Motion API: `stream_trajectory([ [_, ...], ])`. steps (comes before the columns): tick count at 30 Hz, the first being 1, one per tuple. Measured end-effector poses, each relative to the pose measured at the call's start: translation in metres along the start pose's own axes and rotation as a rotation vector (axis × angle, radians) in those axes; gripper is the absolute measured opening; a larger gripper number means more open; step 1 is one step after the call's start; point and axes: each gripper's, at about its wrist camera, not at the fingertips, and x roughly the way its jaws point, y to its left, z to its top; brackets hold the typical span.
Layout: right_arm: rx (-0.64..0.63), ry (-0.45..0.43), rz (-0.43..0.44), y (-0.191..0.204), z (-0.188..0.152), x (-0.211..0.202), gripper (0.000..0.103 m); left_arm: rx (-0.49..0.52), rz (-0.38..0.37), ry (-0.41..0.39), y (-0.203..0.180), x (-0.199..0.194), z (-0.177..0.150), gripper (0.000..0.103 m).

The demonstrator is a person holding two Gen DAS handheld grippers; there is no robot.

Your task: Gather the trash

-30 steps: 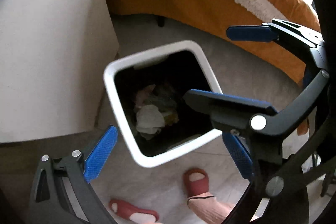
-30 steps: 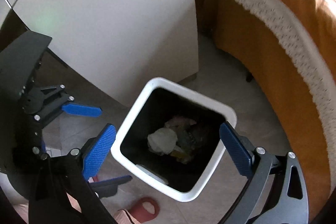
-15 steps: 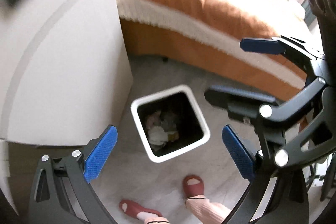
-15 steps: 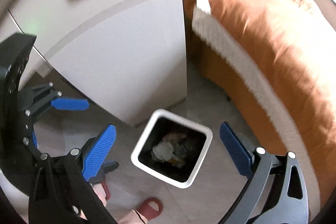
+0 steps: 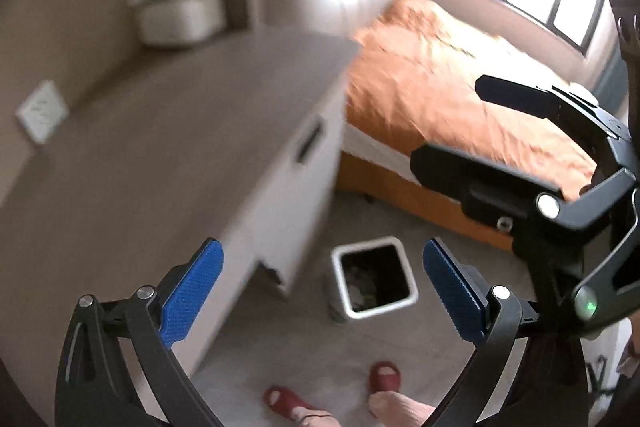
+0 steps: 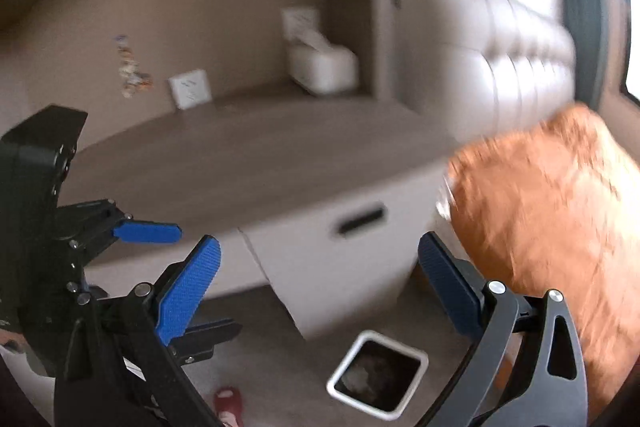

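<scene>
A white square trash bin (image 5: 380,308) stands on the floor far below, between the cabinet and the bed, with crumpled paper trash (image 5: 360,287) inside it. My left gripper (image 5: 322,287) is open and empty, high above the bin. In the right wrist view the bin (image 6: 346,361) sits low in the frame with pale trash (image 6: 360,375) in it. My right gripper (image 6: 318,287) is also open with nothing between its blue pads. Each gripper shows in the other's view: the right one (image 5: 520,187) on the right, the left one (image 6: 146,231) on the left.
A white cabinet with a brown top (image 5: 180,131) stands left of the bin, with a white tissue box (image 6: 320,63) at the back. A bed with an orange cover (image 5: 440,87) lies to the right. A person's feet in red slippers (image 5: 384,375) stand near the bin.
Both grippers have lifted well up and away from the bin, which now looks small and far below. The views have tilted up to show the cabinet top, wall and bed. Both stay open.
</scene>
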Motion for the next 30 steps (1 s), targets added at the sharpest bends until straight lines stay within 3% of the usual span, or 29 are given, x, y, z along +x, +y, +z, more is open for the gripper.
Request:
stream_trajectory([
  [3, -0.049, -0.054, 0.061, 0.034, 0.029, -0.003, 0.099, -0.019, 0.058, -0.04, 0.032, -0.037, 0.0, 0.098],
  [7, -0.073, -0.095, 0.149, 0.076, 0.062, 0.001, 0.099, -0.01, 0.194, -0.087, 0.081, -0.085, -0.004, 0.098],
  [13, -0.068, -0.109, 0.268, 0.135, 0.103, 0.016, 0.099, -0.03, 0.302, -0.132, 0.14, -0.155, -0.014, 0.098],
  [23, -0.112, -0.122, 0.311, 0.207, 0.144, 0.027, 0.099, -0.152, 0.375, -0.204, 0.22, -0.221, -0.036, 0.098],
  [25, -0.119, -0.13, 0.309, 0.218, 0.147, 0.028, 0.099, -0.173, 0.375, -0.251, 0.234, -0.236, -0.04, 0.098],
  [30, -0.123, -0.166, 0.278, 0.239, 0.153, 0.03, 0.099, -0.195, 0.392, -0.278, 0.256, -0.254, -0.04, 0.098],
])
